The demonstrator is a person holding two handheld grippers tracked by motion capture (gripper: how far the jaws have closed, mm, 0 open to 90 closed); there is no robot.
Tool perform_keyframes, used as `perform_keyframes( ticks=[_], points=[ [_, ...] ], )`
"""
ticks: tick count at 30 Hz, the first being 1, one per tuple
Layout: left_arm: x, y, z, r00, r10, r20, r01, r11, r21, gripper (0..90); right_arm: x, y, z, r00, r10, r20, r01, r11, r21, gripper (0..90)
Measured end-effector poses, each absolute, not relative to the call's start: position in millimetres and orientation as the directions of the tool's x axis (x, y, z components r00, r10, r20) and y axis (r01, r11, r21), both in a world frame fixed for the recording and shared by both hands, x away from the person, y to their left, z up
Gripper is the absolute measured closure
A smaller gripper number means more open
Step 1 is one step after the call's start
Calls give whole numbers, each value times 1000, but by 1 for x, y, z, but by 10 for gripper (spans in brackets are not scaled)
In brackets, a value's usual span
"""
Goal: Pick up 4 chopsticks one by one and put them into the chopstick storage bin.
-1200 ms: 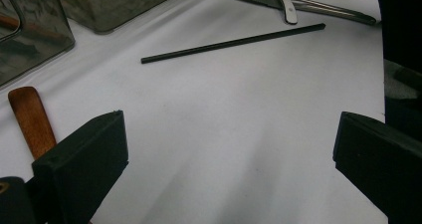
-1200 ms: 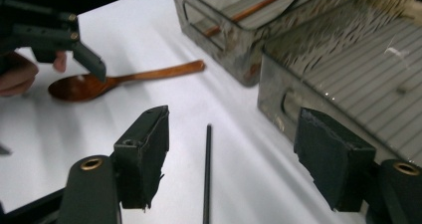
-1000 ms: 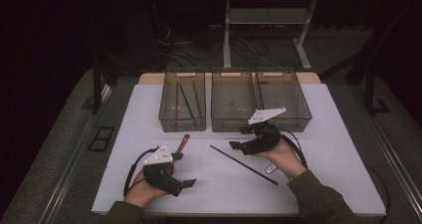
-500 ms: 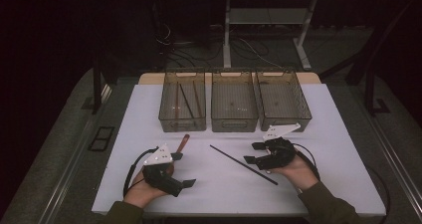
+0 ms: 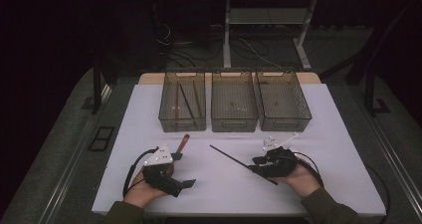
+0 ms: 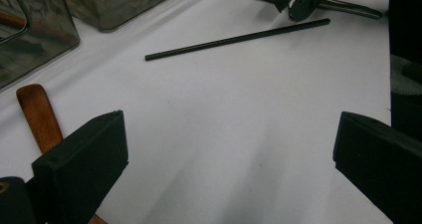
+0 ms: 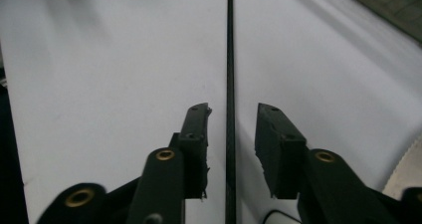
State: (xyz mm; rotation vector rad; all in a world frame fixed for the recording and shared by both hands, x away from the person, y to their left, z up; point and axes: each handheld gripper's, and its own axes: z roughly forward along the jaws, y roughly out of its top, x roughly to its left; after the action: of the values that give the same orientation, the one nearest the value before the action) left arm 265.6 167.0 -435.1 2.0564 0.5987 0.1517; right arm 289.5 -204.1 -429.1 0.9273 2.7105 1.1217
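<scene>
A thin black rod lies slantwise on the white table. My right gripper sits low at the rod's near end. In the right gripper view the rod runs between the right gripper's jaws, which have just been closing, with a narrow gap on each side, so it is open. My left gripper rests at the front left, jaws wide open with nothing between them. A brown wooden stick lies by its left jaw.
Three clear bins stand in a row at the back: the left bin holds a few dark and brown sticks, while the middle bin and right bin look nearly bare. Bare table lies between the grippers.
My right gripper has moved from near the bins toward the front and down onto the black rod's near end, and its jaws have narrowed around it. The left gripper has stayed put.
</scene>
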Motion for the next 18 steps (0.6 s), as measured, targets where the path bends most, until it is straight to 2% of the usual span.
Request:
perform_keyframes(
  ticks=[6,18],
  points=[
    [266,167,-435,874,470,-126,351,-429,832,5,287,-205,-436,-829,536,162,503,585,636,768],
    [265,166,-435,873,470,-129,353,-429,831,5,287,-198,-442,-843,530,90,463,633,620,839]
  ],
)
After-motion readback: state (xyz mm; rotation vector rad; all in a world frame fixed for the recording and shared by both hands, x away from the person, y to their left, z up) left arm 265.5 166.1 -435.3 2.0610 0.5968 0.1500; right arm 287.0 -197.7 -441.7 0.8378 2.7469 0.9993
